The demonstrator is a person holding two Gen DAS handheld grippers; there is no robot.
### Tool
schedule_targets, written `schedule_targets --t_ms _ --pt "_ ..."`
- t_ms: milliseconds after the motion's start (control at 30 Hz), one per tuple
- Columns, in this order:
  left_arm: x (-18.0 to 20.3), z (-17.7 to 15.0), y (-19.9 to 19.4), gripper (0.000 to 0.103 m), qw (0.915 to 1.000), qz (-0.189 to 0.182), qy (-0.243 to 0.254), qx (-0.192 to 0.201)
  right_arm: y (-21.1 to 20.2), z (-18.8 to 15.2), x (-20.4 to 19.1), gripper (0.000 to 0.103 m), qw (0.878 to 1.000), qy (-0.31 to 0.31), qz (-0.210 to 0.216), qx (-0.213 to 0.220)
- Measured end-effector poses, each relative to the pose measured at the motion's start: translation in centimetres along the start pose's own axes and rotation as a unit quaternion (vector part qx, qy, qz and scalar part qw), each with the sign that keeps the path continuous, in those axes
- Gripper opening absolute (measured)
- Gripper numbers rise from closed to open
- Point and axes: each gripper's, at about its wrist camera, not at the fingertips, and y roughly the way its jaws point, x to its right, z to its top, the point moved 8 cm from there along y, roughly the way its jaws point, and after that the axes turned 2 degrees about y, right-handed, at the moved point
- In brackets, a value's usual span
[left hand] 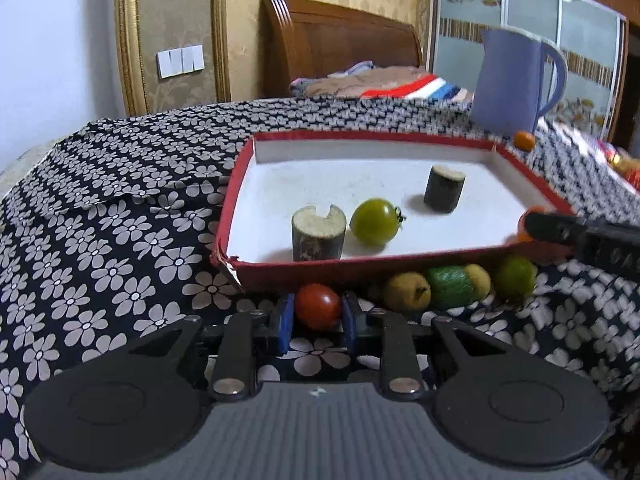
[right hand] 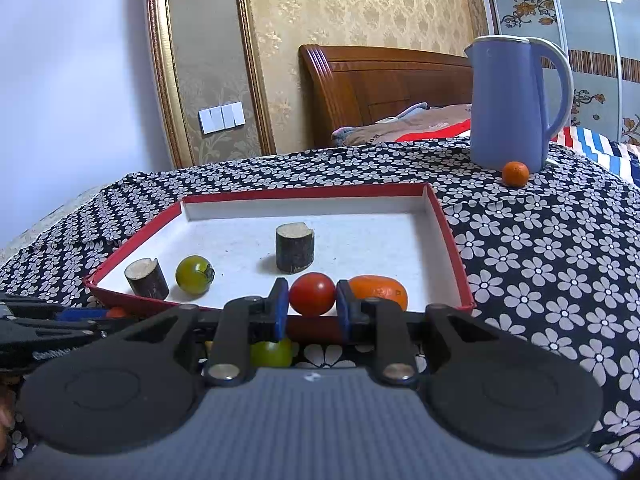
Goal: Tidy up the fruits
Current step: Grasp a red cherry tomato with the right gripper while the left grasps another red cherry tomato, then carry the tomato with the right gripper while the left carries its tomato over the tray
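Fruit is being gathered into the red tray, and both grippers carry a piece toward it. Nearest the left wrist camera, the left gripper has its blue pads closed against a red tomato just outside the tray's near wall, apparently a fresh pick-up before a lift over the rim. Beside it, along that same wall, lie a yellow fruit, a green one and a lime-coloured one, not yet sorted.

The right gripper clamps a second red tomato at the tray's near edge; whether it rests on the floor or hangs above it is hard to tell. Only the right view shows the orange fruit inside the tray beside it.

Farther in sit a green tomato and two dark cut stubs. Beyond the tray, a small orange waits against the blue kettle.
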Motion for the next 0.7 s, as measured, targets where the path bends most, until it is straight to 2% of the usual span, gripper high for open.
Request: schedule_targets --t_ms 167,267,367,700 --pt "0.5 1.5 -1.9 0.025 0.9995 0.006 -0.019 0.026 0.0 0.1 0.0 0.024 1.0 -0.002 -0.006 -0.001" --pt "1.9 2.5 -2.0 0.025 0.9992 0.007 -0.006 0.038 -0.1 0.2 -0.3 0.024 1.0 0.001 -0.007 -0.002" --pt "3.1 3.2 -1.6 0.025 0.9988 0.01 0.012 0.047 -0.2 0.4 -0.4 0.024 1.0 0.003 -0.01 0.0" --pt "3.3 5.3 1.0 0.025 0.9986 0.001 -0.007 0.052 1.1 2.7 -0.9 0.024 1.0 0.004 -0.021 0.02"
